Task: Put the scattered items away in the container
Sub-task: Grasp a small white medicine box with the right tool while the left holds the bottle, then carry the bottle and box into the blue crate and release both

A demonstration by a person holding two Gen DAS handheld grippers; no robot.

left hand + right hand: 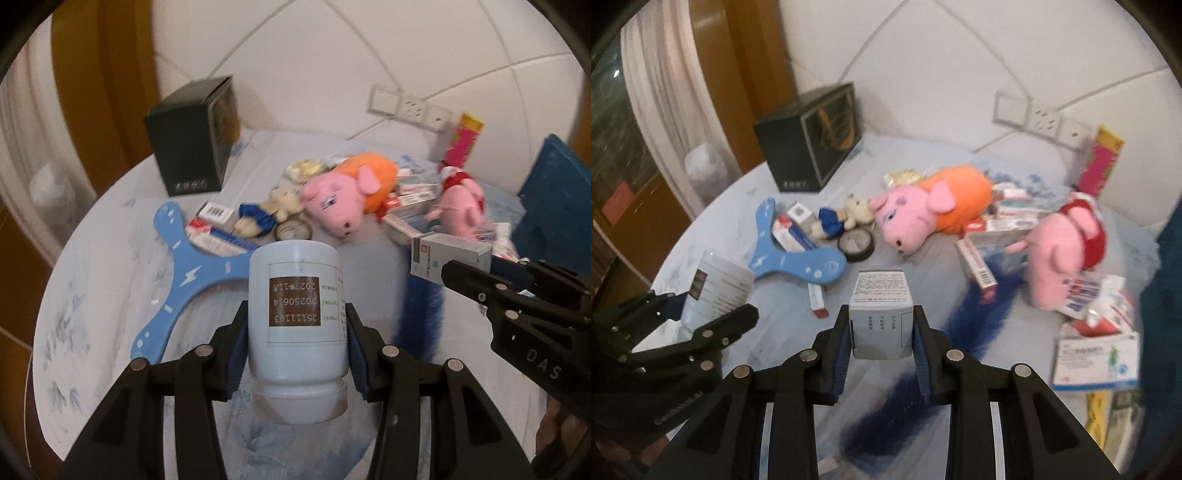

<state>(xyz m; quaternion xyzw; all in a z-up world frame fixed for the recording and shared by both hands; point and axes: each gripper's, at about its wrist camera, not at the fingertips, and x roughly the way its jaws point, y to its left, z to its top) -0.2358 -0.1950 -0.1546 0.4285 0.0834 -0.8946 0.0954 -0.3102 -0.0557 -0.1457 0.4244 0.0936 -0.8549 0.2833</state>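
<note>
My left gripper is shut on a pale blue plastic bottle, held upside down above the bed with its cap toward me. The same bottle and left gripper show at the left of the right wrist view. My right gripper is shut on a small grey-white medicine box, lifted off the sheet. That box and the right gripper appear at the right of the left wrist view. The blue container stands at the far right, partly cut off.
On the light blue sheet lie a blue boomerang, a large pink pig plush, a smaller pig plush in red, a small bear doll, a tape roll and several medicine boxes. A black box stands at the back left.
</note>
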